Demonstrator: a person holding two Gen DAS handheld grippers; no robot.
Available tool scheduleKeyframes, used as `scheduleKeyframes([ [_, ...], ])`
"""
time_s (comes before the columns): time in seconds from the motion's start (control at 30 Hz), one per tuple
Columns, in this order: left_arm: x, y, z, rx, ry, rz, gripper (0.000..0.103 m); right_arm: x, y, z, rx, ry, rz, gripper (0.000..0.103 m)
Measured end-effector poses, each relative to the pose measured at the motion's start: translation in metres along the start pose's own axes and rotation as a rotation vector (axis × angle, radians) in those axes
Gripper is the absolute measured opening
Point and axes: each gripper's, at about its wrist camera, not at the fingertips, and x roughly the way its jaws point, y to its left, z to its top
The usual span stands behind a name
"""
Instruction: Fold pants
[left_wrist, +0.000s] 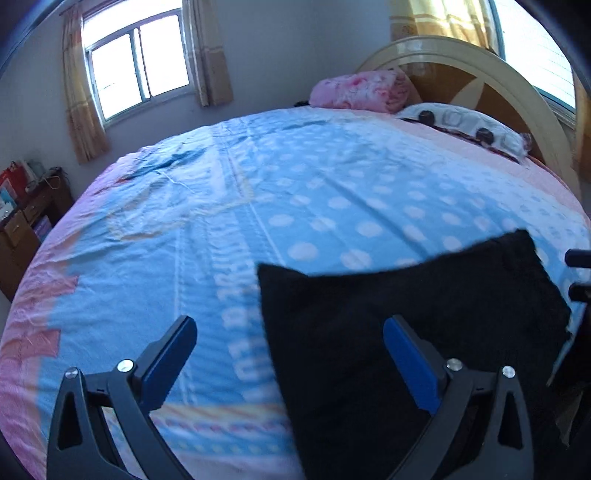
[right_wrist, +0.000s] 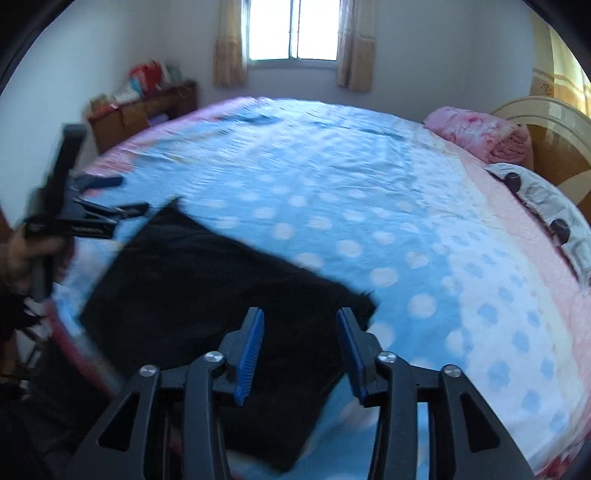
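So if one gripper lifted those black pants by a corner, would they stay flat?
Probably not. The black pants look soft and fuzzy, so they would likely droop and unfold. Pushed, they would probably bunch up on the wrinkled bedspread rather than slide.

Home bedroom, bed (left_wrist: 258, 192), headboard (left_wrist: 480, 66), curtained window (left_wrist: 136, 62)

Black pants (right_wrist: 207, 295) lie folded flat on bed.

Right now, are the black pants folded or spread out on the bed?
Folded. The black pants lie as one compact rectangle with straight edges on the blue dotted bedspread, no separate legs showing.
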Motion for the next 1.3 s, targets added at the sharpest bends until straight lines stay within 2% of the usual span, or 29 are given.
scheduleKeyframes([
  [0.13,0.013,-0.024,-0.023,0.024,0.062,-0.022,0.103,0.016,0.027,-0.033,-0.02,0.104,0.022,0.047],
  [0.27,0.032,-0.03,-0.038,0.005,0.116,-0.037,0.103,0.039,0.016,-0.06,0.063,0.194,0.008,0.048],
  [0.4,0.034,-0.023,-0.041,-0.063,0.124,-0.084,0.103,0.041,0.018,-0.063,0.039,0.173,-0.011,0.048],
  [0.5,0.031,-0.027,-0.042,-0.057,0.123,-0.068,0.103,0.043,0.024,-0.068,-0.002,0.155,-0.028,0.048],
  [0.7,0.019,-0.029,-0.045,-0.07,0.131,-0.055,0.103,0.032,0.029,-0.065,0.002,0.132,-0.039,0.048],
  [0.77,0.009,-0.031,-0.049,-0.064,0.123,-0.057,0.103,0.02,0.031,-0.058,0.014,0.096,-0.048,0.048],
  [0.87,-0.006,-0.032,-0.059,-0.07,0.11,-0.069,0.103,-0.003,0.03,-0.047,0.059,-0.015,-0.024,0.048],
  [0.93,-0.014,-0.032,-0.07,-0.08,0.114,-0.075,0.103,-0.006,0.032,-0.037,0.048,-0.057,-0.038,0.054],
  [1.07,-0.015,-0.034,-0.083,-0.08,0.132,-0.083,0.103,0.018,0.031,-0.021,0.05,-0.038,-0.049,0.055],
  [1.17,-0.004,-0.03,-0.086,-0.103,0.152,-0.113,0.103,0.06,0.024,-0.031,0.073,0.126,-0.067,0.055],
  [1.3,0.0,-0.03,-0.085,-0.115,0.154,-0.123,0.103,0.065,0.027,-0.037,0.0,0.108,-0.083,0.059],
])
